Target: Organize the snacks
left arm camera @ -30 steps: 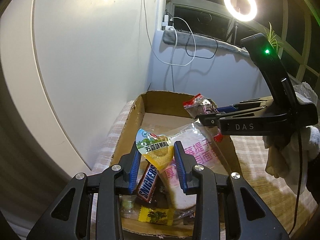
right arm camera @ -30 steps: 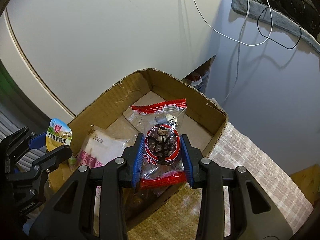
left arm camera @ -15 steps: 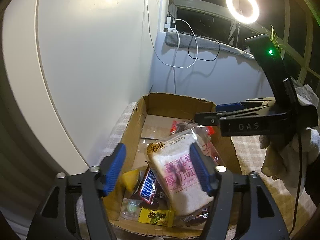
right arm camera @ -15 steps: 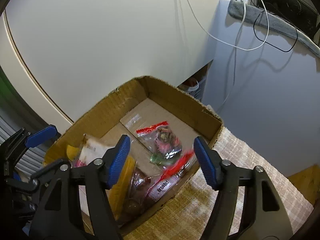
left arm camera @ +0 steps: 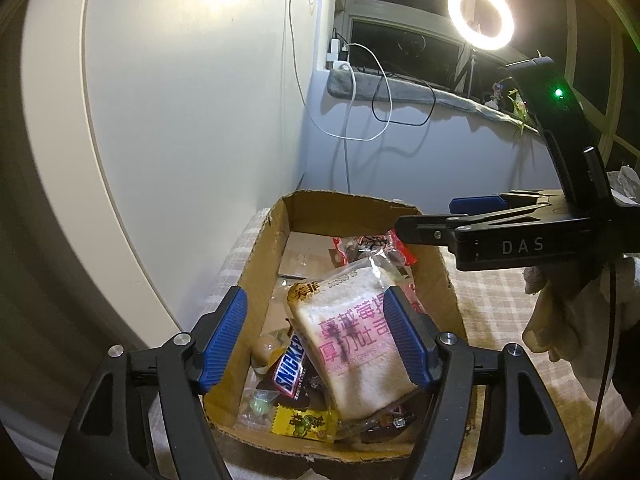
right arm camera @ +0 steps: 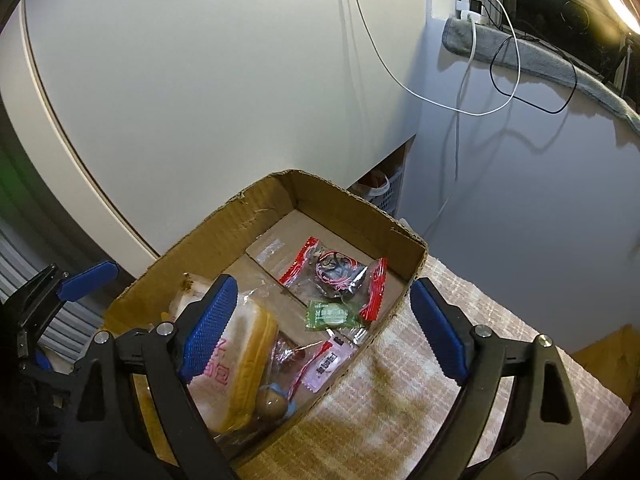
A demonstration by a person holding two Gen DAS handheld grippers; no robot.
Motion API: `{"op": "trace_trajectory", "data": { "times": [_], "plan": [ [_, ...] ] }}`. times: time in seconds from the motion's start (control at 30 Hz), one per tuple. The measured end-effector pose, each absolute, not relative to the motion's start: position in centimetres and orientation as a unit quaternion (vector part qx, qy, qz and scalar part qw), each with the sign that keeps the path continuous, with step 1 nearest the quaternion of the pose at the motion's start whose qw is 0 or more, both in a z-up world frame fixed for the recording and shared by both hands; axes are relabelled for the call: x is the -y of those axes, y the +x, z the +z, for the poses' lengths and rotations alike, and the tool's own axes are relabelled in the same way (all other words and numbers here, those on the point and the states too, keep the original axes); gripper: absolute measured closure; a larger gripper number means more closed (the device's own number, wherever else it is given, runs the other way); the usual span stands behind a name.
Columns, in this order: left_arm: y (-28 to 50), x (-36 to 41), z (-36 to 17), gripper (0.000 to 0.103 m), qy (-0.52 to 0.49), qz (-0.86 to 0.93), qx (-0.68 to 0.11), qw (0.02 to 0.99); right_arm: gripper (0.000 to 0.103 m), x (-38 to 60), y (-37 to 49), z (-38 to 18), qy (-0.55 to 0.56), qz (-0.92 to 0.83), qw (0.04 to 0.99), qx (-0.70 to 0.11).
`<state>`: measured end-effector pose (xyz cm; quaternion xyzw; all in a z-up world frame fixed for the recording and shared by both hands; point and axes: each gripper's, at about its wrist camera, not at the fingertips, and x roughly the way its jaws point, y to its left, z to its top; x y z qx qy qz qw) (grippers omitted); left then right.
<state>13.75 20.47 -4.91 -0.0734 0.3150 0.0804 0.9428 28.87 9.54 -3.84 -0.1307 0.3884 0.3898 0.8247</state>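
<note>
An open cardboard box point(left arm camera: 260, 264) point(right arm camera: 240, 220) holds the snacks. A white bread packet point(left arm camera: 352, 344) point(right arm camera: 236, 344) lies at its near end beside a Snickers bar point(left arm camera: 290, 364) and a yellow sachet point(left arm camera: 304, 426). A clear red-edged packet point(right arm camera: 336, 276) point(left arm camera: 372, 244) and a green candy point(right arm camera: 332, 314) lie farther in. My left gripper point(left arm camera: 316, 332) hovers open over the bread packet and holds nothing. My right gripper point(right arm camera: 320, 320) is above the box with its jaws opening and nothing pressed between them. It reaches in from the right point(left arm camera: 436, 216) in the left wrist view.
The box stands on a checked cloth point(right arm camera: 400, 400) against a pale wall. A gloved hand point(left arm camera: 560, 320) holds the right gripper. A ring light point(left arm camera: 480, 16) and hanging cables are behind. A white basket point(right arm camera: 384, 196) sits in a gap past the box.
Both grippers have opened. The left one let go of a yellow-green snack and the right one a red-edged packet, and both snacks now lie in the box. The right gripper has risen slightly.
</note>
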Motion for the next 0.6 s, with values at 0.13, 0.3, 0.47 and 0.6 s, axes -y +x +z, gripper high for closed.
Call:
{"op": "trace_trajectory", "data": {
  "times": [0.13,0.3,0.47,0.6],
  "plan": [
    [13.2,-20.2,-4.5,0.032,-0.071,0.081,-0.312,0.944,0.012,-8.7,27.9,-3.1,-0.123,0.392,0.828,-0.382],
    [12.5,-19.8,-4.0,0.032,-0.07,0.085,-0.307,0.945,0.012,-7.6,26.6,-2.2,-0.114,0.393,0.834,-0.371],
    [11.6,-19.3,-3.6,0.032,-0.072,0.089,-0.305,0.946,0.012,-6.3,24.9,-1.2,-0.111,0.39,0.843,-0.354],
    [10.9,-18.5,-3.2,0.032,-0.069,0.091,-0.302,0.947,0.012,-4.9,23.7,-0.5,-0.101,0.388,0.848,-0.345]
  ]
}}
